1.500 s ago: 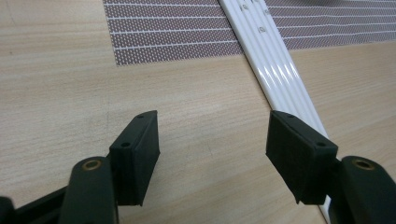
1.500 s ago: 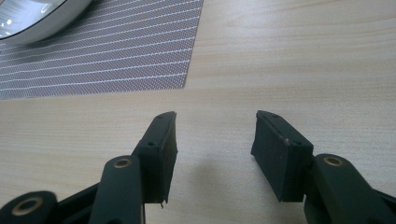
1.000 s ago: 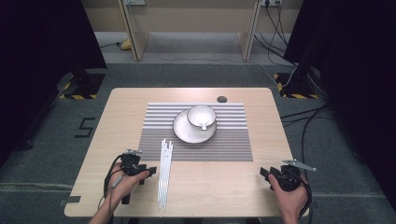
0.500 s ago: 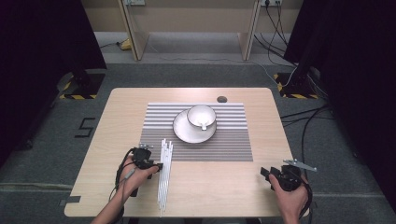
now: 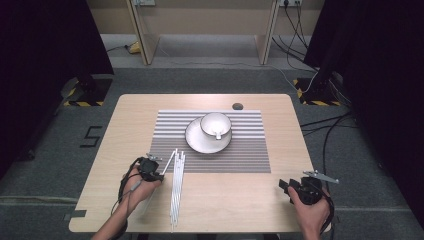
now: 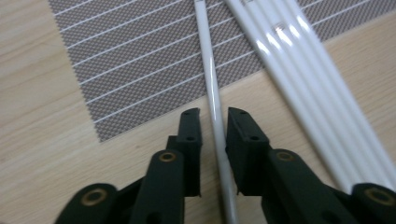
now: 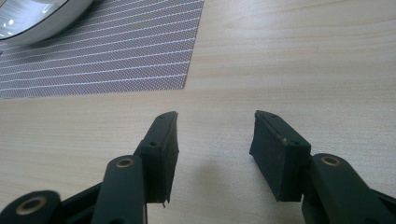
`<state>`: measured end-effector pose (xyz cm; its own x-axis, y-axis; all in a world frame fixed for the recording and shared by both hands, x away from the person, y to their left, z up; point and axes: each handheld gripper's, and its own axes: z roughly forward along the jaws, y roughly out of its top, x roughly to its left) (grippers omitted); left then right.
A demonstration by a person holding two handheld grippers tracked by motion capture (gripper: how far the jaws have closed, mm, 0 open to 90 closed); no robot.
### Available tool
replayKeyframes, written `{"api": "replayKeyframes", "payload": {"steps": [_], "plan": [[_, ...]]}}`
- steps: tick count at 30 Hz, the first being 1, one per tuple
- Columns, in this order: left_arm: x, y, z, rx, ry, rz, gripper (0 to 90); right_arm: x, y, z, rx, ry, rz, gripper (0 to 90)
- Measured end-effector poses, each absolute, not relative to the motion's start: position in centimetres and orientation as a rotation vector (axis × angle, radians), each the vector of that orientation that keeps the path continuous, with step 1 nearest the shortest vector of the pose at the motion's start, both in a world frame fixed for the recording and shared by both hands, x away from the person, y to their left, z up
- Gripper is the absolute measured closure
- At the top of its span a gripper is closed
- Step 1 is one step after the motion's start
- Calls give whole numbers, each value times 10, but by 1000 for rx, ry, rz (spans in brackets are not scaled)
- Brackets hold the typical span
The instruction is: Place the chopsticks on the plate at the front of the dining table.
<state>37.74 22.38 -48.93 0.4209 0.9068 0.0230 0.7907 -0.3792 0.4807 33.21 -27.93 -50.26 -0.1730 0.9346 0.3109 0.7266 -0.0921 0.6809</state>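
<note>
At the near edge of the bench (image 5: 250, 200) the right tool (image 7: 212, 140) rests low over bare wood, its jaws spread wide and holding nothing; to the left, the left tool (image 6: 214, 128) has its jaws nearly closed around one white straw (image 6: 211, 88), which lies just beside a bundle of white straws (image 5: 176, 187); their far ends lie on the striped mat (image 5: 250, 150); farther off, at the mat's middle, a white cup (image 5: 215, 125) sits on a white saucer (image 5: 197, 142); a small dark disc (image 5: 237, 106) lies beyond the mat.

Glossy white plastic straws (image 6: 299, 88) and a woven striped placemat (image 6: 140, 60) lie on the matt pale wood table (image 7: 299, 56).
</note>
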Motion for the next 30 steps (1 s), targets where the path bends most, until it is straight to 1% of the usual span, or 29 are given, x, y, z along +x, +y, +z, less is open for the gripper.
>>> {"api": "replayKeyframes", "payload": {"steps": [3, 9, 10, 11, 12, 14, 16, 18, 19, 20, 23, 27, 30], "plan": [[377, 232, -489, 2300, 1449, 398, 838, 332, -280, -503, 1824, 1914, 1125, 510], [375, 245, -486, 2340, 1469, 379, 846, 332, -280, -503, 1827, 1914, 1127, 509], [375, 248, -486, 2348, 1468, 362, 827, 332, -280, -503, 1828, 1915, 1126, 509], [375, 250, -485, 2341, 1468, 345, 827, 332, -280, -503, 1828, 1915, 1126, 509], [377, 254, -483, 2316, 1473, 324, 727, 332, -280, -503, 1828, 1915, 1126, 509], [382, 255, -480, 2307, 1460, 332, 681, 332, -280, -503, 1828, 1917, 1126, 508], [384, 255, -478, 2318, 1454, 341, 667, 332, -279, -503, 1827, 1917, 1126, 508], [397, 252, -475, 2366, 1441, 273, 658, 332, -280, -503, 1828, 1916, 1127, 508], [397, 252, -475, 2366, 1441, 273, 656, 332, -280, -503, 1831, 1915, 1128, 508], [404, 250, -475, 2385, 1438, 214, 653, 332, -280, -503, 1832, 1915, 1130, 508], [415, 245, -474, 2464, 1435, 197, 664, 332, -281, -503, 1834, 1914, 1130, 508], [424, 239, -475, 2503, 1467, 132, 712, 332, -282, -503, 1832, 1913, 1133, 508], [427, 238, -476, 2532, 1479, 131, 731, 332, -282, -503, 1835, 1912, 1133, 508]]}}
